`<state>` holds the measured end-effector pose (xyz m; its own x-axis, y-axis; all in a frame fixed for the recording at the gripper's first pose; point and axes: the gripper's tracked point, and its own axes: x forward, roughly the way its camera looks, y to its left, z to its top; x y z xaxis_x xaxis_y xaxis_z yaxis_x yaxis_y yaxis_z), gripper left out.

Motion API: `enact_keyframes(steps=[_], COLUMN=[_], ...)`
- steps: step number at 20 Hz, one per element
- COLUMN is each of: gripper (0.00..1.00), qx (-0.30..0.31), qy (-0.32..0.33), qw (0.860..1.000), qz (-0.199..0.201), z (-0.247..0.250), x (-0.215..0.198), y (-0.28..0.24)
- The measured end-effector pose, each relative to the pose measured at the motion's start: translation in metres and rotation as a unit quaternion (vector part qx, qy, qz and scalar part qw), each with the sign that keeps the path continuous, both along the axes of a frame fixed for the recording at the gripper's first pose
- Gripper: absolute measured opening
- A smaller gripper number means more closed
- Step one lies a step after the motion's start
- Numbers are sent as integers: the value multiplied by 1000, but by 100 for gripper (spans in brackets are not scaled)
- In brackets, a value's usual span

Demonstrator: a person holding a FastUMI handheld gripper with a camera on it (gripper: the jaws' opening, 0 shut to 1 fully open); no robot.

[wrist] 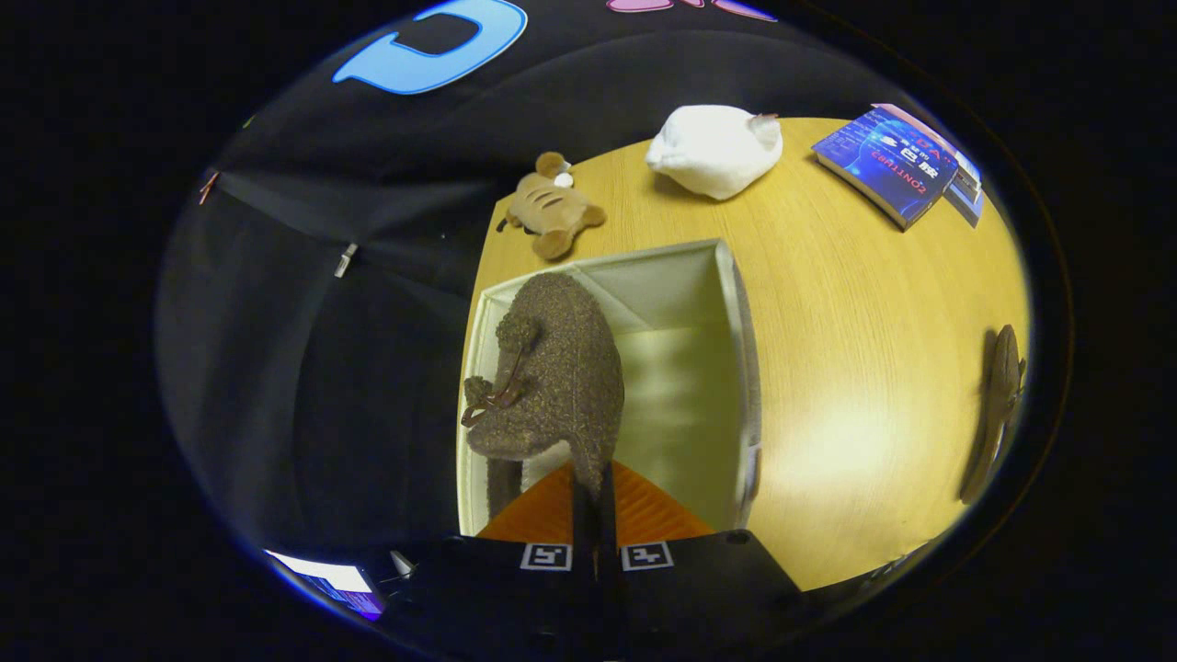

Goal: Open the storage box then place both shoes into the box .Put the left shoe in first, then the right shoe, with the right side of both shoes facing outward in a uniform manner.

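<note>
your gripper's two orange ribbed fingers (593,515) are pressed together on the heel edge of a fuzzy brown-grey shoe with a dark lace bow (552,377), so you are clenched on it and carrying it. it hangs over the white open-topped storage box (736,303), toward the box's wall on the side nearest the black cloth, toe pointing away from you. i cannot tell whether its sole touches the box floor yet.

you look to be at the placing of the first shoe, which should be the left one. the other dark shoe (998,405) lies on the round light-wood table (855,349), well apart from the box.

to do this well, keep the shoe hard against that wall so room remains beside it for the second. check which flank faces outward before letting go, since both must match. lower until the sole rests flat, then ease the fingers apart and lift straight back, because the thin pinch on the heel could drag it over.

beyond the box sit a small brown striped plush toy (552,207), a white cloth bundle (717,147) and a blue-covered book (887,165); none is in your way.
</note>
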<state>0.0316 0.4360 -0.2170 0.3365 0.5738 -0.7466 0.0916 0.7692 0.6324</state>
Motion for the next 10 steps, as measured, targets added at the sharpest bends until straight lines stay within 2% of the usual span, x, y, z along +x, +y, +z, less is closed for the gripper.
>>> enact_keyframes(steps=[10], gripper=[5], qx=[-60], qy=[46], qw=[997], qz=[6], z=[-64], x=[0], y=[35])
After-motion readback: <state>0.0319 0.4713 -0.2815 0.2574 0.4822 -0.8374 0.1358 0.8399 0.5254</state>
